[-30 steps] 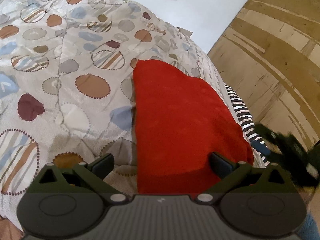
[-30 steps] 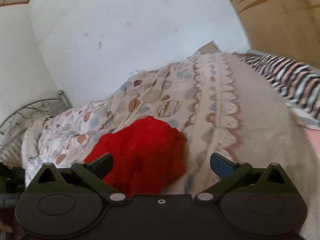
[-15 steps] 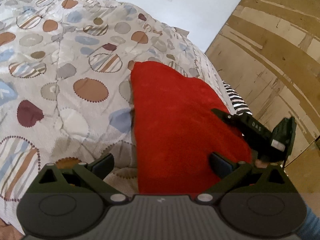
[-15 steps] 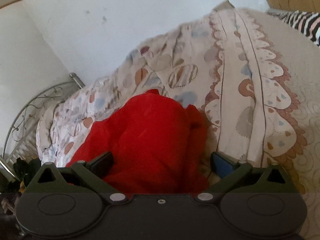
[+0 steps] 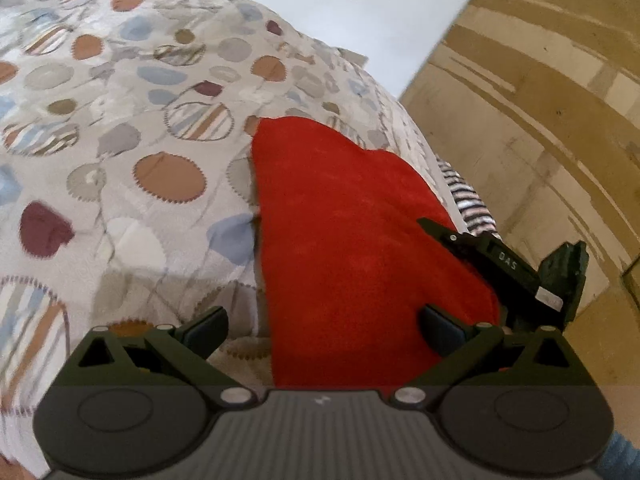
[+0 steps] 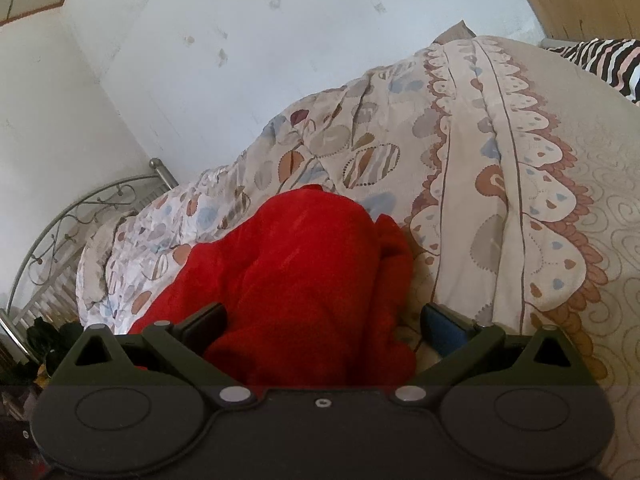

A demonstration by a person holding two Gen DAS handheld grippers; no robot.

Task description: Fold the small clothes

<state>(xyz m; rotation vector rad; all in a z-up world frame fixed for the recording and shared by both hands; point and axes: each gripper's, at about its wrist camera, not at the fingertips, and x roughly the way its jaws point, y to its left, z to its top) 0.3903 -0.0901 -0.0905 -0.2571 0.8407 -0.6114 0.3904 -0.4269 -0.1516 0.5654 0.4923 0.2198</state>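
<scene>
A red fleece garment lies folded on a patterned bedspread. My left gripper is open at the garment's near edge, its jaws spread wide with the cloth between them, not pinched. In the left wrist view the right gripper's finger lies over the garment's right edge. In the right wrist view the same red garment fills the lower middle, bunched. My right gripper is open, its jaws straddling the cloth.
The bedspread covers the whole bed. A striped cloth lies at the bed's right edge, also in the right wrist view. A wooden wardrobe stands to the right. A metal bed frame and a white wall lie beyond.
The right gripper came in from the right and now rests over the garment's right edge. In its own view the red cloth grew and slid between its jaws. The left gripper barely moved.
</scene>
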